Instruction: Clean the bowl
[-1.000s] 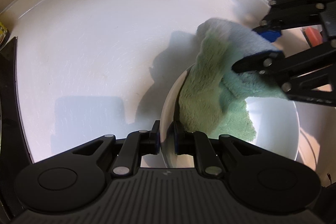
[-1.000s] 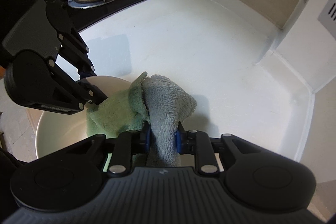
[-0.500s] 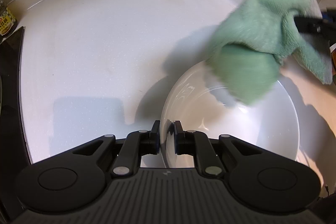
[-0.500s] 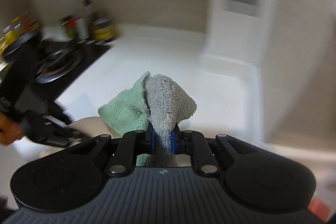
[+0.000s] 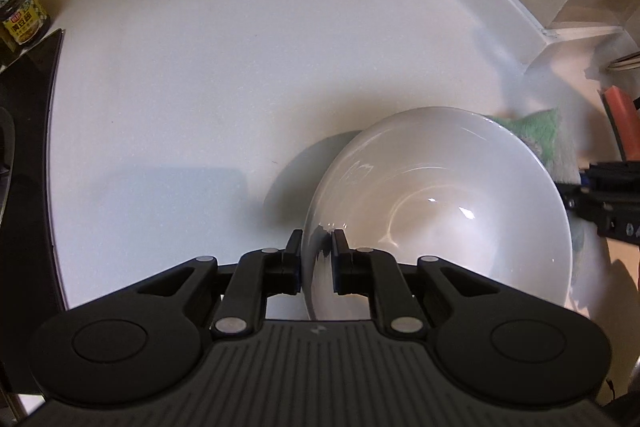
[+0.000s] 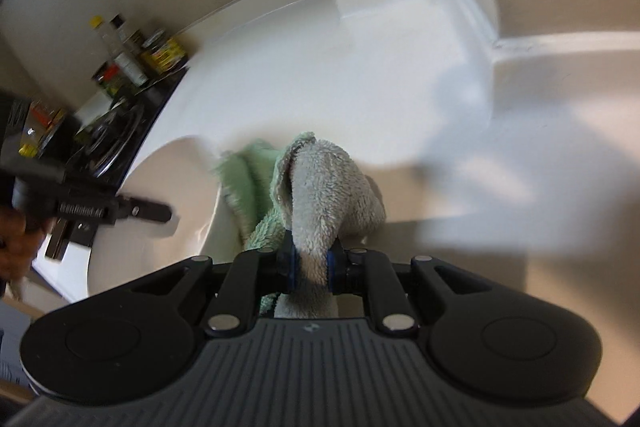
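The white bowl (image 5: pixel 436 211) stood on the white surface (image 5: pixel 208 99), tipped slightly, its near rim between the left tongs (image 5: pixel 316 263). Those jaws were opening: the rim sat in the gap, the outer pad close against the wall, the inner one just clear, so the grip looked slack.

The right tongs (image 6: pixel 311 267) were clamped on the bunched green-and-grey cloth (image 6: pixel 320 187), which hung outside the bowl, just past its rim.

In the left wrist view the cloth (image 5: pixel 536 127) peeked over the rim at about two o'clock, with the right tongs at three o'clock. From the right tongs, the bowl (image 6: pixel 168 203) lay at about ten o'clock, close by. Any further wiping would likely mean carrying the cloth that way, over the rim.
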`<action>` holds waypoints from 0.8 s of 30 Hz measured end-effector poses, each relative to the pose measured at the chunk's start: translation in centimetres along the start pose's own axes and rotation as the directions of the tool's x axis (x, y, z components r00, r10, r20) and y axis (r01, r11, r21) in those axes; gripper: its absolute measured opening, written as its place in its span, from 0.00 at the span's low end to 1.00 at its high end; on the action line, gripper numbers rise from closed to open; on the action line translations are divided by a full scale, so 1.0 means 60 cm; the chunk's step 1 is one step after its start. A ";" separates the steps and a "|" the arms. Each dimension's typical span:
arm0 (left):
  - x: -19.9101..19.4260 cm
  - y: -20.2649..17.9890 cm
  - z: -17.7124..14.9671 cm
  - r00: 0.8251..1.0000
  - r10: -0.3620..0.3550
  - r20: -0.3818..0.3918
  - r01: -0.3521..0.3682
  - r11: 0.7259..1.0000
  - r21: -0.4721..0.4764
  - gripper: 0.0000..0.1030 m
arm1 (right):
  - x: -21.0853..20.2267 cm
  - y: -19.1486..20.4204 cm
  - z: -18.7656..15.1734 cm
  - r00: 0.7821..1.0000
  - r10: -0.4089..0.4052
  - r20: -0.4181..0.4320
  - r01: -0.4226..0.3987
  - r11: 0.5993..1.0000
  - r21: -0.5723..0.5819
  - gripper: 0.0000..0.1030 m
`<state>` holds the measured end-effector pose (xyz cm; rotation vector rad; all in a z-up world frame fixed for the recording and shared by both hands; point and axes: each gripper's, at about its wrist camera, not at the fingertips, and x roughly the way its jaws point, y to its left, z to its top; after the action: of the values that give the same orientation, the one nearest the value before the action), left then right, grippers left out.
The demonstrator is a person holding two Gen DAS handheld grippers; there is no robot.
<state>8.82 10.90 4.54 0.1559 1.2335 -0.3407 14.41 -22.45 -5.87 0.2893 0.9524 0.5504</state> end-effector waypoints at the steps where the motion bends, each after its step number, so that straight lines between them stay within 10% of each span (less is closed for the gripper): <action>1: -0.001 -0.002 -0.002 1.000 0.008 0.001 -0.008 1.000 -0.015 0.16 | 0.001 0.004 -0.001 1.000 0.015 0.007 -0.015 1.000 -0.007 0.11; 12: -0.008 -0.004 -0.008 0.996 0.089 0.013 -0.087 0.988 -0.125 0.20 | -0.030 0.055 -0.034 0.998 -0.058 -0.023 0.055 0.994 -0.094 0.12; 18: 0.002 -0.010 0.007 0.999 0.042 -0.032 -0.037 0.989 0.145 0.19 | -0.043 0.054 -0.041 0.997 -0.068 -0.039 0.063 0.991 -0.117 0.11; 24: 0.017 -0.027 0.057 0.997 0.000 -0.076 0.033 0.898 0.438 0.21 | -0.042 0.064 -0.042 0.995 -0.091 -0.047 0.082 0.983 -0.163 0.11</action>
<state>11.62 8.21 4.82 0.5527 1.2159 -0.6325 9.97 -20.71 -3.77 0.0881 0.9621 0.5543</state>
